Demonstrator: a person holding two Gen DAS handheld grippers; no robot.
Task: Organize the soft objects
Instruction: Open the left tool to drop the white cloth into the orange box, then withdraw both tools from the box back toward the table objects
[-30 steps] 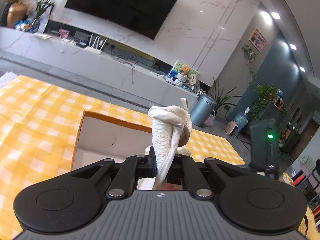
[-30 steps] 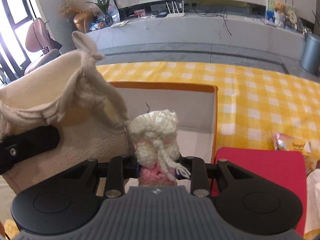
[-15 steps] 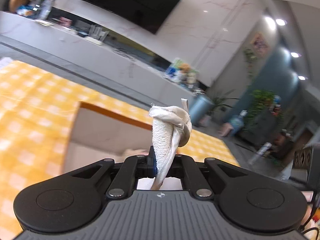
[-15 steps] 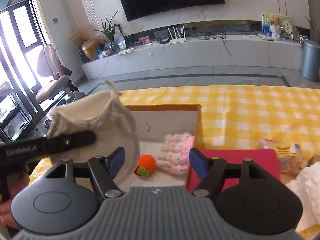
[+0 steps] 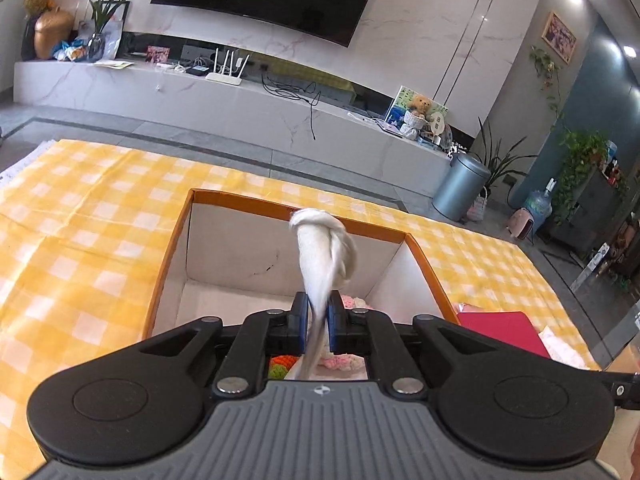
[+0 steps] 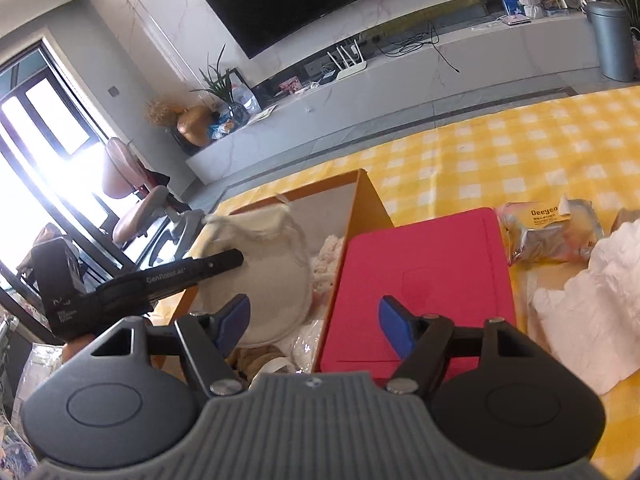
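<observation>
My left gripper [image 5: 317, 312] pinches a cream cloth pouch [image 5: 324, 248] over the orange-rimmed cardboard box [image 5: 176, 240]. Its jaws are opening slightly, but the cloth is still squeezed between the blue pads. Inside the box lie a pink-and-white knitted toy [image 5: 344, 362] and an orange knitted piece [image 5: 282, 362]. The right wrist view shows the left gripper [image 6: 236, 258] holding the pouch [image 6: 268, 272] above the box [image 6: 372, 200], with the knitted toy [image 6: 326, 256] behind it. My right gripper [image 6: 314, 316] is open and holds nothing, hovering over the box's right wall and a red board [image 6: 424, 264].
The table carries a yellow checked cloth [image 6: 520, 148]. The red board lies flat against the box's right side. Right of it are a foil snack packet [image 6: 552, 232] and crumpled white paper [image 6: 592, 304]. More soft items sit at the box's near end, partly hidden.
My right gripper let go of the pink-and-white knitted toy, which now lies in the box, then opened wide and swung right. My left gripper came lower over the box with the pouch.
</observation>
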